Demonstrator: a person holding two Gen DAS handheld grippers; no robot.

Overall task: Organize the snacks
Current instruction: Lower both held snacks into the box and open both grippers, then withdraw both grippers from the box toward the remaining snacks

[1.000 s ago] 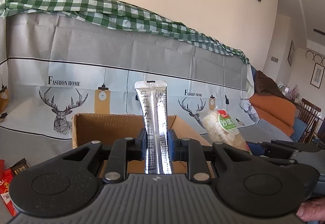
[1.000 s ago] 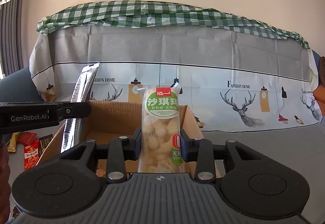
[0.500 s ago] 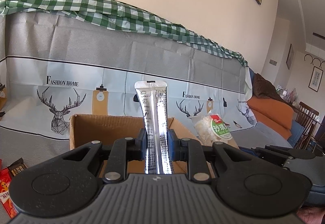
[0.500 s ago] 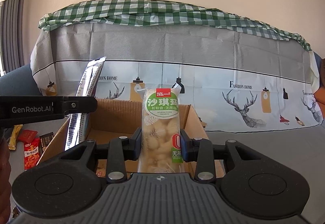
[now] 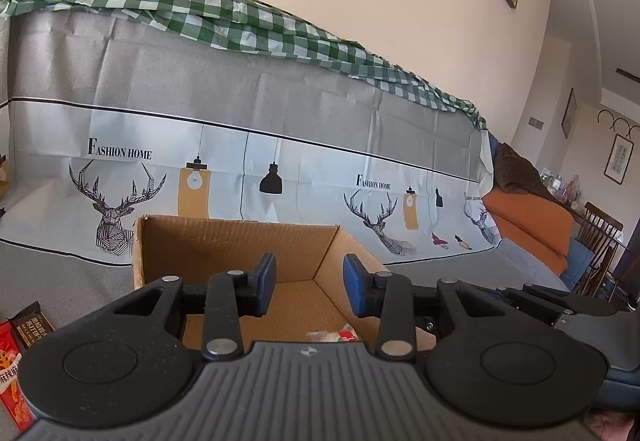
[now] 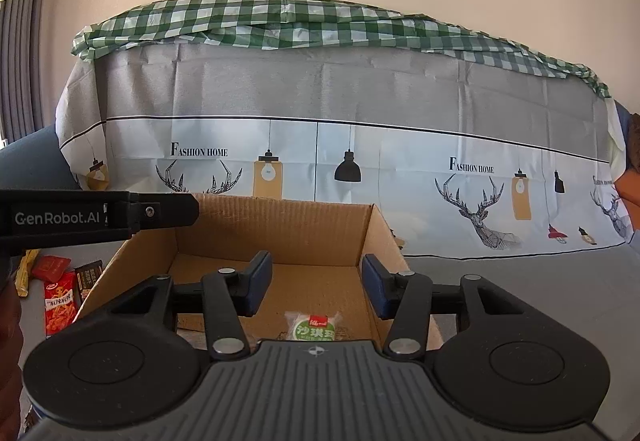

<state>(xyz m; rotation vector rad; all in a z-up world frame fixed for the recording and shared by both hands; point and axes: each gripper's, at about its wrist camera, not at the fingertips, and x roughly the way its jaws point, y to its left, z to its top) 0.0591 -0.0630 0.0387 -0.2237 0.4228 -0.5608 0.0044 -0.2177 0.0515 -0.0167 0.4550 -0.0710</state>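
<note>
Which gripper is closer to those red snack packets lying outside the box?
Left. The left gripper is over the box's side next to the red snack packets; the right gripper is farther across.

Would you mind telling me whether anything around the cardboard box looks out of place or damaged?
Nothing looks damaged or spilled. The green-labelled snack pack lies inside the cardboard box. Several snack packets lie loose on the grey cover left of the box, not yet boxed. The box's back rim is slightly ragged.
</note>
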